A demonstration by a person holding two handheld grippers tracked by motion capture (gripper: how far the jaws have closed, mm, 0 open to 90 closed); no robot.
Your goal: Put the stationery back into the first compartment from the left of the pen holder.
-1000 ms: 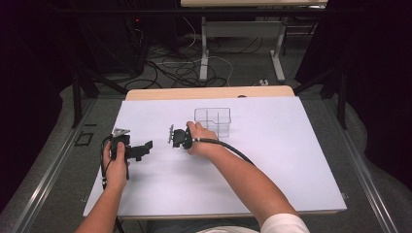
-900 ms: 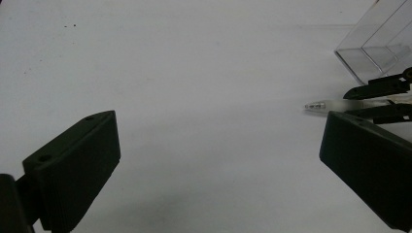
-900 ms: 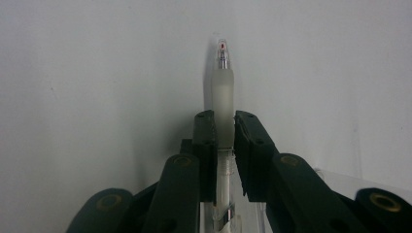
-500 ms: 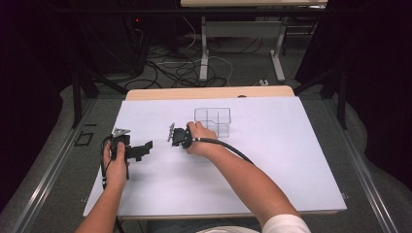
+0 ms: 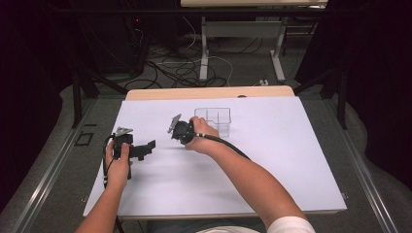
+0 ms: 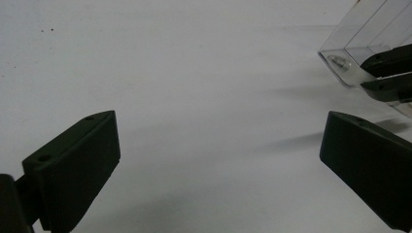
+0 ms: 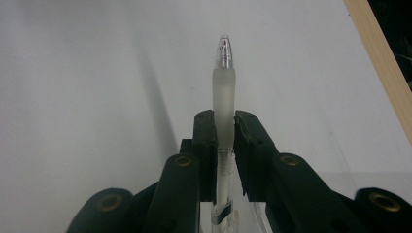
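Lifted since a second ago, the right gripper (image 5: 171, 124) now rides higher and nearer the clear plastic organizer (image 5: 214, 118), while the left gripper (image 5: 145, 147) holds its place on the near left of the white table (image 5: 272, 160). In the right gripper view, the jaws are clamped on a pen (image 7: 223, 104) with a frosted grip and clear tip, the barrel running straight up between the pads and the tip pointing away from the camera. Part of the organizer's clear wall shows below the jaws in that view. In the left gripper view the left jaws stand wide apart with nothing between them, above bare table, and a corner of the organizer (image 6: 362, 43) lies off to the upper right.

The step in hand looks like carrying the pen to one of the organizer's compartments. To do it well, the person should keep the grip firm so the smooth barrel does not slide, bring the pen squarely over one compartment, lower it clear of the thin dividers, and release only once it rests inside. The light organizer may shift if nudged; the free left gripper could steady it.
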